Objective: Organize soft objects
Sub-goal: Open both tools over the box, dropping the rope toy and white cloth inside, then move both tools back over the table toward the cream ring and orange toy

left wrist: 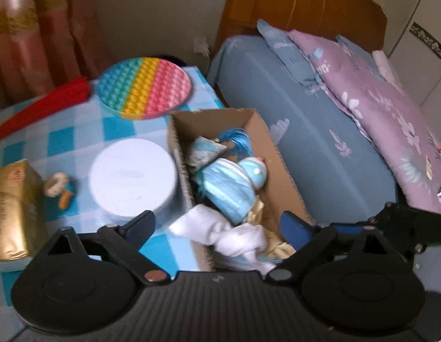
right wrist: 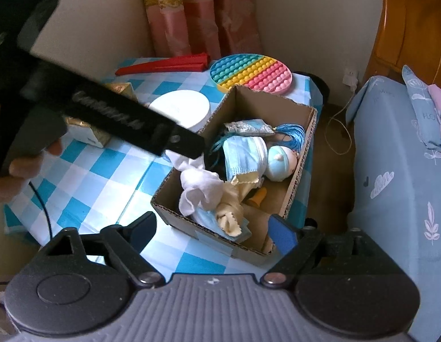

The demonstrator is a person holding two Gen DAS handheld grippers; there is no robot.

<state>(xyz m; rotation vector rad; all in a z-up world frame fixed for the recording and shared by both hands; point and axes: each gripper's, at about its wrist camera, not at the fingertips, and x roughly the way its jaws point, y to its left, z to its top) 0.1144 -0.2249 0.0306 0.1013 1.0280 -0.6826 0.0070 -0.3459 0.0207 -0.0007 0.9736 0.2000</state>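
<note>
Through my left camera, my left gripper point(left wrist: 217, 225) stands wide open and grips nothing. Between its fingers, at 6 o'clock, a white cloth point(left wrist: 234, 236) hangs over the near corner of the cardboard box point(left wrist: 280, 182). The box sits at the centre on the checked tablecloth point(left wrist: 106, 134). Inside it lie a blue face mask point(left wrist: 229, 188), a small doll head point(left wrist: 256, 171) and blue tassel threads point(left wrist: 234, 139). A white round tin point(left wrist: 132, 176) touches the box's wall at 9 o'clock. A rainbow pop mat point(left wrist: 143, 88) lies at 11 o'clock, and the bed point(left wrist: 320, 154) at 3 o'clock.

Through my right camera, my right gripper point(right wrist: 217, 228) is also wide open and empty, just before the box's near edge. In the box, the white cloth point(right wrist: 197, 188) lies against the left wall, with a pale yellow cloth point(right wrist: 232, 213) beside it at 6 o'clock. My left gripper's black body point(right wrist: 106, 111) comes in from 10 o'clock, its tip above the box, and my hand point(right wrist: 18, 171) holds it at 9 o'clock.
</note>
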